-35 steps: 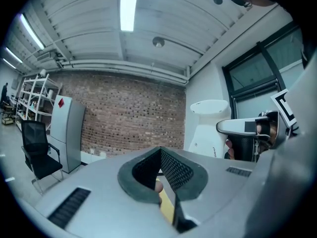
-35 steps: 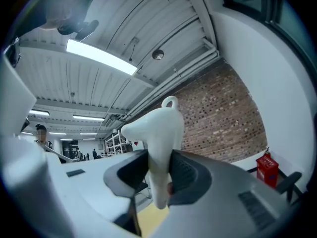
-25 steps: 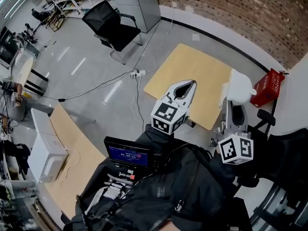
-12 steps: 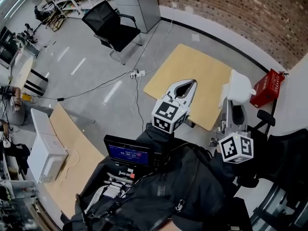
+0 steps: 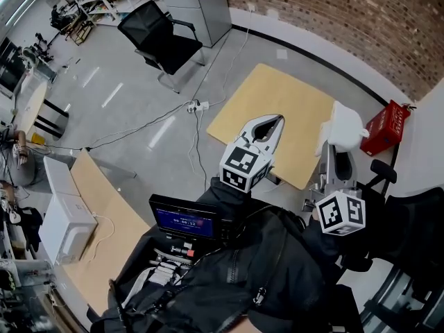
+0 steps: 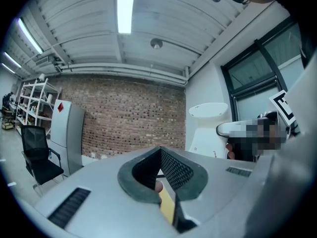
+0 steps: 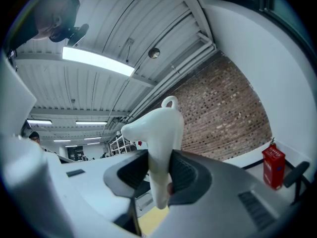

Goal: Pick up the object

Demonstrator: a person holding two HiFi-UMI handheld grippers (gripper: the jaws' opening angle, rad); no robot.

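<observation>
Out by the right edge of the wooden table [image 5: 277,96], your right gripper [image 7: 159,155] is clamped on the white object [image 7: 161,125] by its narrow lower end, your left gripper [image 6: 161,157] is closed on nothing, and a jolt could pivot that top-heavy piece loose.

Near edge of the wooden table [image 5: 277,103] hidden behind the left gripper [image 5: 275,121] and the white object [image 5: 345,127]
</observation>
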